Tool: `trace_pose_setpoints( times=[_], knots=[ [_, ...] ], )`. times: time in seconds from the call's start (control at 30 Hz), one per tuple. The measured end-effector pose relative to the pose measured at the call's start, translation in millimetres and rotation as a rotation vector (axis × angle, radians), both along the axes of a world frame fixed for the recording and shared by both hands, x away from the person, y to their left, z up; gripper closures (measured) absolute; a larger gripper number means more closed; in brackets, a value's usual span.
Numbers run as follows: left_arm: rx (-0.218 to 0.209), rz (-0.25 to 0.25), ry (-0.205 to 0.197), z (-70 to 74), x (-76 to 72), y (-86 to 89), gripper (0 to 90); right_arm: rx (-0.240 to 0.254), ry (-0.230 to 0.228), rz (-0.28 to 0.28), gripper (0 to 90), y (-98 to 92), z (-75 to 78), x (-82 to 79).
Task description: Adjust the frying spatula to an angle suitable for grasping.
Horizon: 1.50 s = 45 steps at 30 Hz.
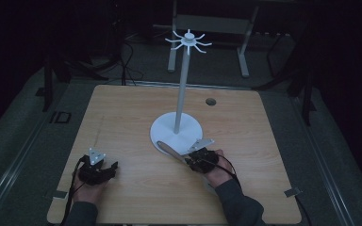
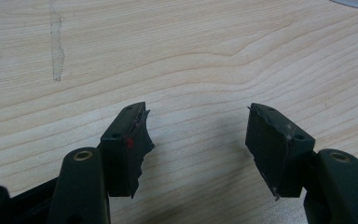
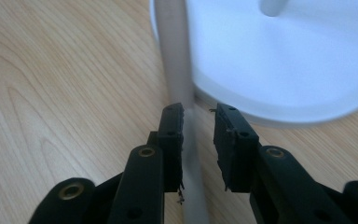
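Note:
A white stand (image 1: 181, 94) with a round base (image 1: 188, 136) and a ring of hooks (image 1: 188, 41) on top rises mid-table. A pale grey, long flat spoon-like utensil (image 1: 166, 148) lies on the wood with its broad end at the base's near edge. My right gripper (image 1: 189, 158) is over its handle. In the right gripper view the handle (image 3: 177, 56) runs between the parted jaws of the right gripper (image 3: 199, 121), beside the base (image 3: 284, 60), and the pads do not press on it. My left gripper (image 1: 113, 168) rests open at the near left, with the left gripper (image 2: 198, 126) over bare wood.
The wooden table (image 1: 122, 108) has a small round hole (image 1: 210, 101) at the back right. Grey tape tabs mark the near corners (image 1: 292, 191). Behind the table stands a grey frame (image 1: 242, 52) on a dark floor with cables.

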<state>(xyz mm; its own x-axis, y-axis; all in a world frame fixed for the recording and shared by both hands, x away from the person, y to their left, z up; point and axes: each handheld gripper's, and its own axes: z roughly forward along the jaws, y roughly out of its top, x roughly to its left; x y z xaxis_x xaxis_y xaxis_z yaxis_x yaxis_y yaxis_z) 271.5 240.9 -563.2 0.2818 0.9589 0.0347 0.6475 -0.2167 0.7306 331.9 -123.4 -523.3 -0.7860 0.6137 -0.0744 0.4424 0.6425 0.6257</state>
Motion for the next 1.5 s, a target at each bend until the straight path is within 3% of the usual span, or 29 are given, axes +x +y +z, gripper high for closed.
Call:
trace_pose_setpoints(
  times=[0.33, 0.4, 0.53, 0.67, 1.27, 1.5],
  knots=[
    [-0.005, 0.003, -0.003, 0.3, -0.3, 0.5, 39.1, -0.057, 0.038, 0.020, 66.1, 20.3, -14.2, 10.3],
    [-0.006, 0.002, -0.004, 0.6, -0.5, 0.8, 39.1, -0.082, 0.042, 0.016, 67.0, 23.3, -18.7, 14.0],
    [-0.005, 0.004, -0.003, 0.5, -0.4, 0.7, 39.1, -0.082, 0.054, 0.033, 73.8, 23.9, -19.6, 16.0],
    [-0.005, 0.004, -0.004, 0.6, -0.7, 1.0, 39.1, -0.099, 0.045, 0.032, 75.2, 21.7, -18.7, 16.1],
    [0.003, 0.001, 0.002, -0.2, -0.4, 0.7, 39.1, -0.129, 0.054, -0.026, 75.4, -36.7, -13.7, 23.3],
    [0.002, 0.001, 0.002, -0.5, -0.3, 0.4, 39.1, -0.134, 0.069, -0.046, 75.3, -48.3, -13.9, 26.8]
  ],
)
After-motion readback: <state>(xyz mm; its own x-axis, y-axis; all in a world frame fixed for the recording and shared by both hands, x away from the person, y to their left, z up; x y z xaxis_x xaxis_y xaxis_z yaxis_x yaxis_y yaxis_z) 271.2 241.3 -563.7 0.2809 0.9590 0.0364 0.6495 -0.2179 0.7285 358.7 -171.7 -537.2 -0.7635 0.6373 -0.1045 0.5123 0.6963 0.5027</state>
